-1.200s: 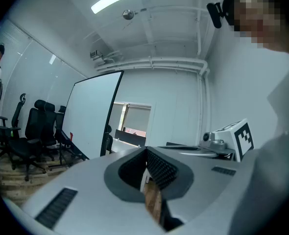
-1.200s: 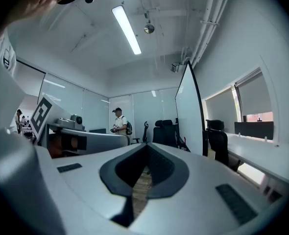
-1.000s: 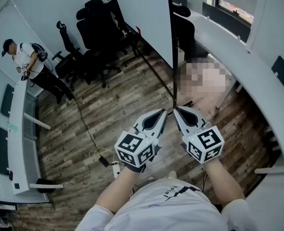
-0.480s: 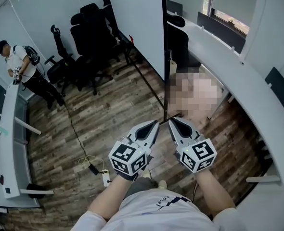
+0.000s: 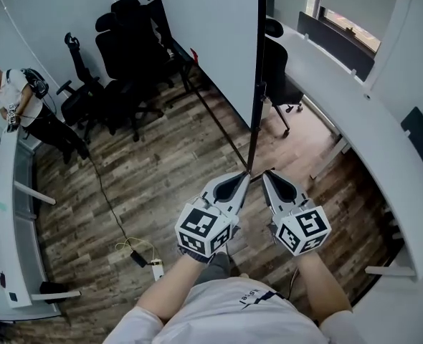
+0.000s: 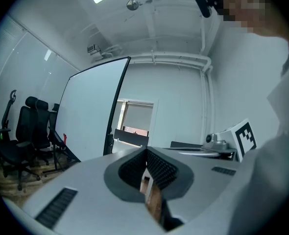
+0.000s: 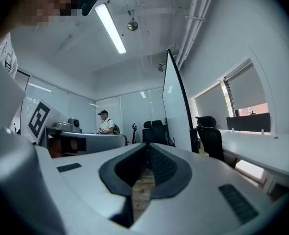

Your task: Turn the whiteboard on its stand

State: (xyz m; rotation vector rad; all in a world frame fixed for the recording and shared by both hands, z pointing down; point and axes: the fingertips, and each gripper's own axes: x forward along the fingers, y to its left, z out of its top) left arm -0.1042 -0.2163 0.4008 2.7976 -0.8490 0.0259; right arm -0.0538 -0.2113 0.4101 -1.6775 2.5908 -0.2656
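The whiteboard [image 5: 210, 41] is a tall white panel in a black frame, standing on a black stand on the wood floor. Its near edge post [image 5: 255, 120] runs down to just ahead of my two grippers. My left gripper [image 5: 245, 177] and right gripper [image 5: 267, 174] point at the foot of that post, side by side, both shut and holding nothing. I cannot tell whether they touch the post. The left gripper view has the whiteboard [image 6: 88, 112] ahead on the left, and in the right gripper view the whiteboard [image 7: 176, 106] stands edge-on ahead.
Several black office chairs [image 5: 125, 45] stand behind the board at the left, and another chair [image 5: 277, 67] at its right. A person [image 5: 14, 99] stands by a white desk [image 5: 11, 192] at far left. A curved white desk [image 5: 355, 120] runs along the right. A cable and power strip [image 5: 155, 267] lie on the floor.
Both grippers stay shut and side by side. The view has swung slightly, so the board's edge post now lines up just ahead of the tips.
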